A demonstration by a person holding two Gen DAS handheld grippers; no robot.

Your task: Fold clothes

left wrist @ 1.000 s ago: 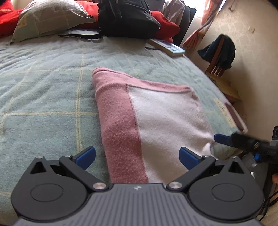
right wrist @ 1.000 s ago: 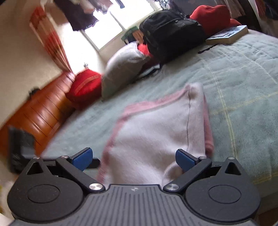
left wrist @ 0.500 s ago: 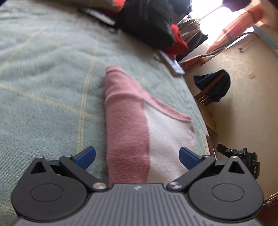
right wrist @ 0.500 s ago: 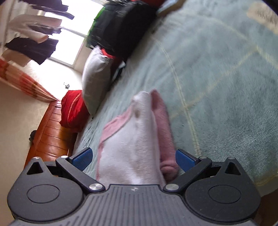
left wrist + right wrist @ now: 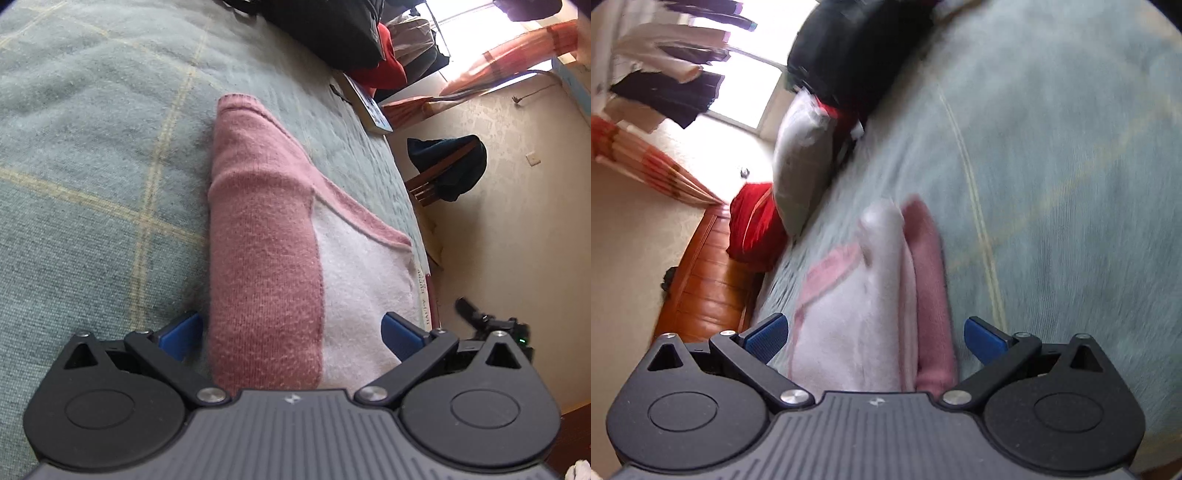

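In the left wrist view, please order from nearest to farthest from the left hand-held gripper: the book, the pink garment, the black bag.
1. Pink garment, between the left hand-held gripper fingers.
2. Book, at the bed's right edge.
3. Black bag, at the top.

left gripper [image 5: 291,332] and right gripper [image 5: 875,334] both low, jaws spread wide, blue pads [image 5: 179,334] clamping nothing.

The folded garment [image 5: 295,258] is showing dusty pink beside white — lying on a pale green blanket [image 5: 92,147] crossed with thin yellow lines; blue fingertips [image 5: 764,336] — black linkage.
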